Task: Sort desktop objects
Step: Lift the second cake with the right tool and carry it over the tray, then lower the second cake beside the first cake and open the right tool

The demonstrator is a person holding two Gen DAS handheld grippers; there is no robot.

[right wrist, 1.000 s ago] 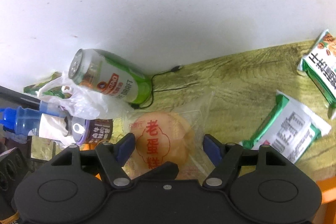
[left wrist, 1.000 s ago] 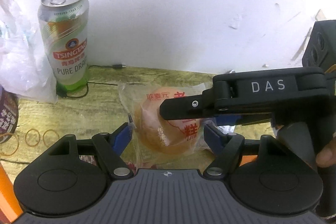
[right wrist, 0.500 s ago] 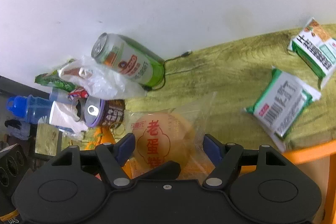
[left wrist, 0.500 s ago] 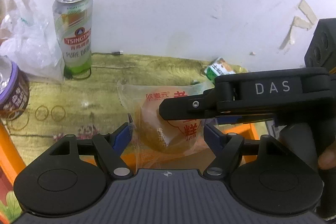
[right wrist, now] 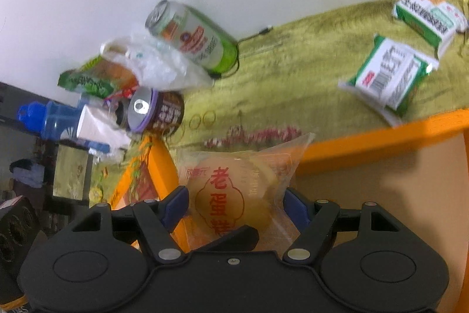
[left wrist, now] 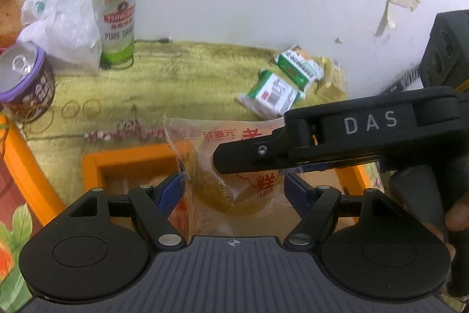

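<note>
Open orange box point(right wrist: 381, 134) lying clear below. Bare tablecloth point(left wrist: 181, 72) offering passage mid-table. Beer can point(left wrist: 115, 11), plastic bag point(left wrist: 58, 28) and purple-lidded can point(left wrist: 25, 84) crowding the left; two green packets point(right wrist: 387, 75) obstructing the right.

The beer can point(left wrist: 115, 11) reads "TSINGTAO" in a red band, its first letter cut off, with "PURE DRA…" beneath, the rest turning out of sight. Right of the can and nearer the camera, the wrapped cake point(left wrist: 231, 166) carries "欣麦元" in small red print and, in the right wrist view, large red "老蛋糕" point(right wrist: 225, 195). The right tool point(left wrist: 369, 134), crossing over that cake, bears "DAS" in pale capitals. Print on the green snack packets point(left wrist: 272, 93) is probably Chinese, too blurred to read.
</note>
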